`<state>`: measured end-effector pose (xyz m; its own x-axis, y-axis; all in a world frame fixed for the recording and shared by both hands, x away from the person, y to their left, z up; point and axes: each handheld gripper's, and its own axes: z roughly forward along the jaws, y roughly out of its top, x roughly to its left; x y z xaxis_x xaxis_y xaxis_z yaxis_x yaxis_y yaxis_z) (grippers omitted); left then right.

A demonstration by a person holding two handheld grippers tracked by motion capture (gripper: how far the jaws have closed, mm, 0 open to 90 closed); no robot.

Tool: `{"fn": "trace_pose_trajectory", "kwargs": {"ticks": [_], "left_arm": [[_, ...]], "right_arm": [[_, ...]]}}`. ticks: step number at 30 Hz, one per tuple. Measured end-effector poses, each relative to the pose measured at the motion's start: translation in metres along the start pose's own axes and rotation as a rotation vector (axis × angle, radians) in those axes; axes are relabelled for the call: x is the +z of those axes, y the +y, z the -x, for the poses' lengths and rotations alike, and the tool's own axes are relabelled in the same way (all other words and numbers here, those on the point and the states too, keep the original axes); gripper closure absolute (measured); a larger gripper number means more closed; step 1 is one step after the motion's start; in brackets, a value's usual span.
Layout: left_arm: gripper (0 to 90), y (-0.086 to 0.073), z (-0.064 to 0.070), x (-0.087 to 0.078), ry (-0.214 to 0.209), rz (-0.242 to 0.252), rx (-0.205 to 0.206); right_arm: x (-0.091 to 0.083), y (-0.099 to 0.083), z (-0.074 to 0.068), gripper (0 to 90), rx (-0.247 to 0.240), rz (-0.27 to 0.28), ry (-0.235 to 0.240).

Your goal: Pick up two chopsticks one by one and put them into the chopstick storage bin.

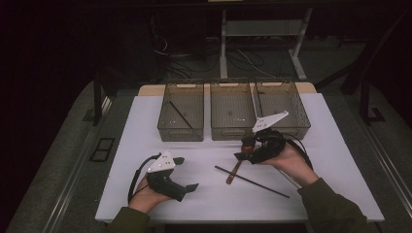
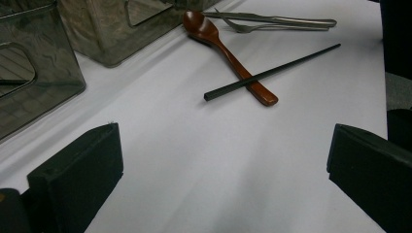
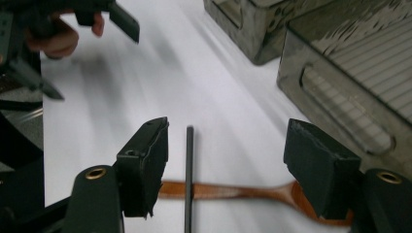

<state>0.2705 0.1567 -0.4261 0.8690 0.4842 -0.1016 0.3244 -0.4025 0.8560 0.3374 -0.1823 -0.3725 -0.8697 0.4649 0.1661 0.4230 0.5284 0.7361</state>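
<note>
Three clear bins (image 1: 232,116) on surface (image 1: 145,194): left one holds one black chopstick (image 1: 180,115). Right gripper (image 3: 226,160) wide over second chopstick (image 3: 189,165) crossing wooden spoon (image 3: 233,190). Left gripper (image 2: 223,165) wide, empty.

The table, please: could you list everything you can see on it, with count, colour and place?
Table: one, white top, under everything.
Bins: three, smoky translucent, in a row at the far side; the left one holds a dark stick.
Wooden spoon: one, reddish brown, mid-table, bowl toward the bins.
Black chopstick: one, lying across the spoon's handle.
Fork: one, silver metal, beyond the spoon's bowl in the left gripper view, with what may be a second metal piece beside it.
Left gripper: one, black with grey plate, near left, jaws wide apart.
Right gripper: one, black, jaws apart over the spoon and chopstick.
Hands: two, one on each gripper.
</note>
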Motion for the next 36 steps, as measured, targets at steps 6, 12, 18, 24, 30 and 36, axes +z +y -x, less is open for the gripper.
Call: {"fn": "trace_pose_trajectory", "kwargs": {"ticks": [6, 12, 18, 24, 30, 36], "left_arm": [[0.0, 0.001, 0.0, -0.002, 0.001, 0.003, 0.007], [0.0, 0.0, 0.0, -0.002, 0.002, 0.004, 0.002], [0.0, 0.0, 0.0, -0.002, 0.004, 0.002, 0.001], [0.0, 0.0, 0.0, -0.002, 0.004, 0.001, 0.003], [0.0, 0.0, 0.0, -0.002, 0.005, 0.0, 0.003], [0.0, 0.0, 0.0, -0.002, 0.006, -0.002, 0.005]], "right_arm": [[-0.008, -0.02, -0.006, 34.2, 0.001, -0.01, -0.006], [-0.015, -0.04, -0.014, 45.7, -0.023, -0.025, -0.027], [-0.017, -0.058, -0.019, 59.1, -0.028, -0.053, -0.022], [-0.018, -0.075, -0.02, 68.6, -0.018, -0.078, -0.004], [-0.016, -0.091, -0.02, 74.2, -0.021, -0.126, -0.015], [-0.014, -0.1, -0.021, 76.4, -0.024, -0.154, -0.022]]}}
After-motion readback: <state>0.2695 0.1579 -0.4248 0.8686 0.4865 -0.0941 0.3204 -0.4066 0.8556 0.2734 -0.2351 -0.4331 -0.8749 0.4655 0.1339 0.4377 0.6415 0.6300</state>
